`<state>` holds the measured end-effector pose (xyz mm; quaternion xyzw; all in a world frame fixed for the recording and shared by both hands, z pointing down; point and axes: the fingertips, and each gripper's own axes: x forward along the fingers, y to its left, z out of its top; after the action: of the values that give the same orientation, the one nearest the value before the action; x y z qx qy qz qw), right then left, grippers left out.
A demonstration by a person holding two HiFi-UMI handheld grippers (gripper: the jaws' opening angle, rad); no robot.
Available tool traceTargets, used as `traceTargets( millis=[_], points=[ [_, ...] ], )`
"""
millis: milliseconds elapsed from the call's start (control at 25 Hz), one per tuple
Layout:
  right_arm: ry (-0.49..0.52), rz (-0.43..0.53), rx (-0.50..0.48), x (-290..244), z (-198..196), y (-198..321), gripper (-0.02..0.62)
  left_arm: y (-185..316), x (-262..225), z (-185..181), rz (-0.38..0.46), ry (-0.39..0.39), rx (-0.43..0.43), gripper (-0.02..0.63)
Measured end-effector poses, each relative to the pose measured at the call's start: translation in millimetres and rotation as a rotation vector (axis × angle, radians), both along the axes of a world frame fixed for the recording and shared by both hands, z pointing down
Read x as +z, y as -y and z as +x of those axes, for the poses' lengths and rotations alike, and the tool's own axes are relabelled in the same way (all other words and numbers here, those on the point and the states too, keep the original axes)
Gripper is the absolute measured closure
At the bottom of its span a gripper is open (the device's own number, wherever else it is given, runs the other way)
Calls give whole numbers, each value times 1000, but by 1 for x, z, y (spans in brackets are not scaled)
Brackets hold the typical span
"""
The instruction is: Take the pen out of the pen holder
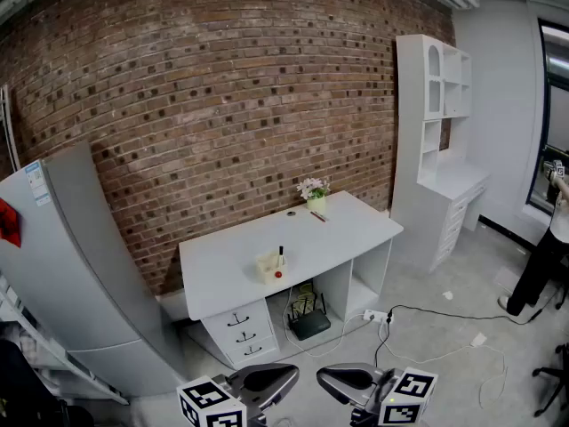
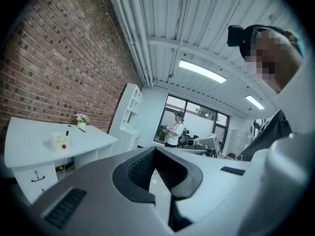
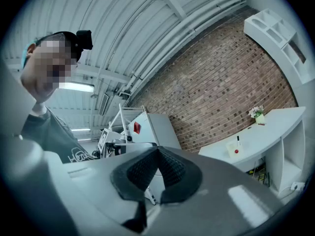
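A cream pen holder (image 1: 269, 267) stands near the front edge of the white desk (image 1: 356, 225), with a black pen (image 1: 281, 254) upright in it. Both grippers are far from the desk, low at the bottom of the head view. My left gripper (image 1: 292, 374) and right gripper (image 1: 324, 377) point toward each other, both shut and empty. The left gripper view shows its shut jaws' tip (image 2: 156, 149), with the pen holder (image 2: 60, 142) small at the left. In the right gripper view, the holder (image 3: 233, 149) and pen (image 3: 238, 139) lie far beyond the shut tip (image 3: 157, 149).
A small flower pot (image 1: 314, 194) and a thin loose stick (image 1: 317, 216) sit at the desk's back. A grey fridge (image 1: 71, 265) stands left, a tall white shelf unit (image 1: 440, 140) right. Cables (image 1: 427, 318) trail on the floor. A person (image 1: 547, 265) stands far right.
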<state>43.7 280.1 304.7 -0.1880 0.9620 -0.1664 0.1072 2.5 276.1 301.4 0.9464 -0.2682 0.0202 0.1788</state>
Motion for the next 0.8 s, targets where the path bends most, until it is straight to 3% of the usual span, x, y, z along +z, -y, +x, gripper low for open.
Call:
traceTargets(
  millis=[560, 800],
  points=[
    [7, -26, 13, 4, 10, -17, 593, -11, 10, 10, -34, 1, -6, 604],
    [-3, -57, 54, 16, 15, 3, 592, 3, 21, 9, -64, -5, -12, 604]
  ],
)
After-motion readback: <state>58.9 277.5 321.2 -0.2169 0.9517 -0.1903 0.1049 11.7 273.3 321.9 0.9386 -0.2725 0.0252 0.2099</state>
